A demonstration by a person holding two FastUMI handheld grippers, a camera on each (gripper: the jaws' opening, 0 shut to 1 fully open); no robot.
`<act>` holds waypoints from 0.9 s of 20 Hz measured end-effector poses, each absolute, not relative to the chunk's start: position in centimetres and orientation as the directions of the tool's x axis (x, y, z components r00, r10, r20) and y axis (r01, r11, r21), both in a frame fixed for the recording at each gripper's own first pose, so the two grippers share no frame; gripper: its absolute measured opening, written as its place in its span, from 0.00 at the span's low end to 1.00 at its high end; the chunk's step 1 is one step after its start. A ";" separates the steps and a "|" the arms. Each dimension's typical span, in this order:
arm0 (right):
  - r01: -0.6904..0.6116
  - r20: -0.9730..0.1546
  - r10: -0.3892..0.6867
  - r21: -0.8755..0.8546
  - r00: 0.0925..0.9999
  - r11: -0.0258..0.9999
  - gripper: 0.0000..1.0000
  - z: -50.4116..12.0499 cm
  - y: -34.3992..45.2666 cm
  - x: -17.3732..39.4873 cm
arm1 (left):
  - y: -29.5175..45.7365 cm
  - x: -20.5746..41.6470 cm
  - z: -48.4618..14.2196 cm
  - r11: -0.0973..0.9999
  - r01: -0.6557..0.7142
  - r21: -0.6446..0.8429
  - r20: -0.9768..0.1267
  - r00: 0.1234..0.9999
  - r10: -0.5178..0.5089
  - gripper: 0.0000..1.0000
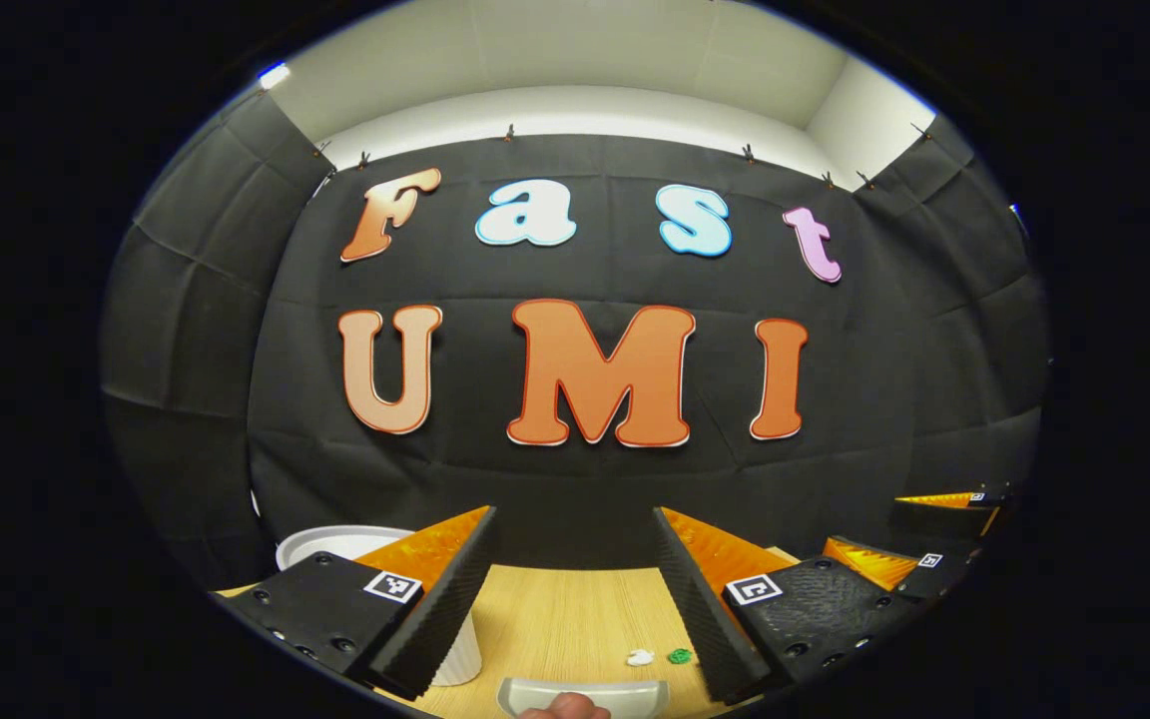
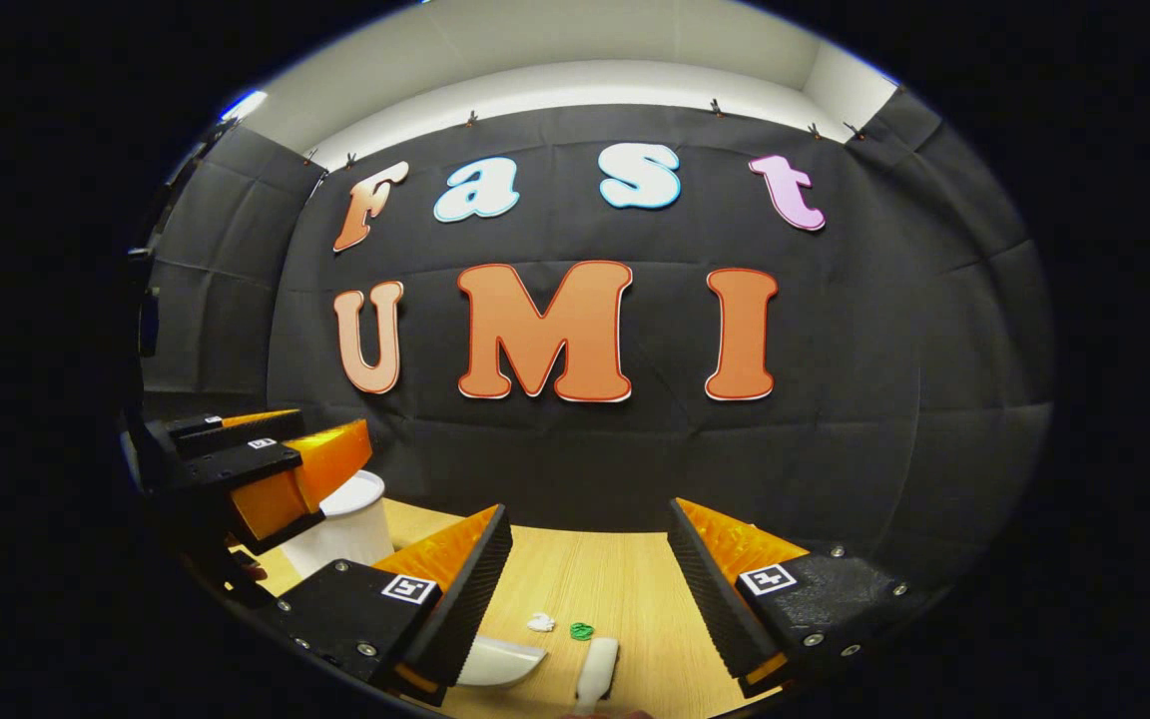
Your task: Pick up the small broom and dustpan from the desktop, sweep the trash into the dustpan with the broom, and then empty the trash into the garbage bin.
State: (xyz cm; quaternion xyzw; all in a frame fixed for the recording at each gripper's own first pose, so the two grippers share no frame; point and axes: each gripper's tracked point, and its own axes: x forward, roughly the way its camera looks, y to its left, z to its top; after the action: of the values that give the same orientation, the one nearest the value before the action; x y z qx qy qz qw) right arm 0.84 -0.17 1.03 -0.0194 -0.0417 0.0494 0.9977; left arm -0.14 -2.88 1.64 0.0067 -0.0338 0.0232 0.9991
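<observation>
Both claws hang open above the worktop (image 2: 625, 579), apart from everything on it. A white bin (image 2: 350, 534) stands at the left, near the left claw (image 2: 266, 469). White scrap (image 2: 540, 622) and green scrap (image 2: 582, 631) lie mid-worktop, with bare wood between them and the back wall.

- The left claw (image 1: 575, 599) hangs over the wooden desk (image 1: 565, 609), its two black-and-orange fingers spread wide with nothing between them.
- A grey dustpan (image 1: 585, 694) lies on the desk just below the gap between the fingers, with a fingertip (image 1: 563, 707) at its near edge.
- A white scrap (image 1: 640, 657) and a green scrap (image 1: 679, 656) sit side by side just beyond the dustpan, toward its right end, close to the claw's right finger.
- A white ribbed bin (image 1: 345, 544) stands left of the dustpan, partly behind the claw's left finger.
- The other claw (image 1: 934, 544) shows well to the right of the dustpan.
</observation>
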 end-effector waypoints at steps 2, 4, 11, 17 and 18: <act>-0.090 0.053 0.092 -0.040 0.994 0.995 0.94 0.2 -0.4 1.1 | -2.7 -0.1 1.0 0.999 -0.045 0.004 0.045 0.998 0.045 0.95; -0.091 0.018 0.092 -0.045 0.996 0.995 0.94 -1.1 -0.5 1.4 | -2.9 0.1 -0.3 0.999 -0.031 -0.010 0.010 0.999 0.031 0.94; -0.100 -0.132 0.093 -0.053 0.987 0.994 0.94 -7.1 -0.7 2.1 | -3.2 -0.2 -8.4 0.999 -0.020 -0.030 -0.228 0.974 0.012 0.95; -0.090 -0.434 0.092 0.025 0.896 0.996 0.95 -17.7 -1.7 2.2 | -3.4 -3.1 -19.7 0.996 -0.050 -0.080 -0.569 0.822 -0.004 0.95; -0.084 -0.494 0.092 0.038 0.865 0.996 0.95 -19.7 -1.9 1.9 | -3.3 -3.5 -21.3 0.994 -0.065 -0.087 -0.627 0.779 -0.004 0.95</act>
State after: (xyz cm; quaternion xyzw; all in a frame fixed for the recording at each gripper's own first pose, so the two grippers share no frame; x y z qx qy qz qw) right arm 1.92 -1.91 -19.67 0.0078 0.2560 0.0458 0.9656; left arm -3.54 -3.26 -21.29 -0.0521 0.3323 0.0163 0.9416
